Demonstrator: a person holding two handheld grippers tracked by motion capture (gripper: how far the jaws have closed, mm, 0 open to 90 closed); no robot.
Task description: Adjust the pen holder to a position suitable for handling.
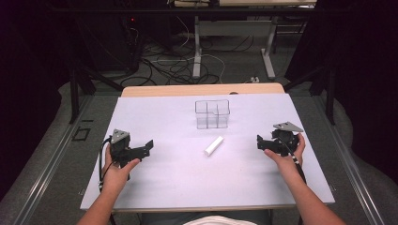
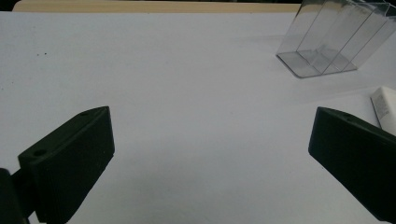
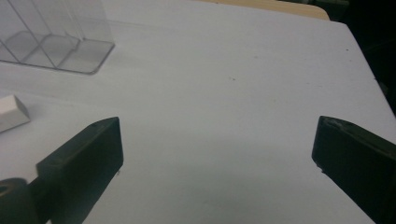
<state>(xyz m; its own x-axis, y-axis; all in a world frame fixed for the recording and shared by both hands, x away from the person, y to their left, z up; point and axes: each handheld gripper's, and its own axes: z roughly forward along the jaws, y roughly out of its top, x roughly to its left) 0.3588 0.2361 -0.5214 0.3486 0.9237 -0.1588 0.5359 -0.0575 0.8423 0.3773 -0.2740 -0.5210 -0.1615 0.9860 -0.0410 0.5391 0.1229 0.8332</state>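
One small white box (image 1: 213,146) lies flat between both grippers, whose jaws stand spread wide

A white sheet (image 1: 164,178) covers the wooden table (image 1: 187,90), whose bare far edge shows beyond it. Past the table, black cables (image 1: 159,70) lie tangled on the grey floor around the pale metal legs of another desk (image 1: 197,51).

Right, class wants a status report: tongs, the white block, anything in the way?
Left tongs open, empty. Right tongs open, empty. White block flat on table, untouched, near clear box. Path clear.
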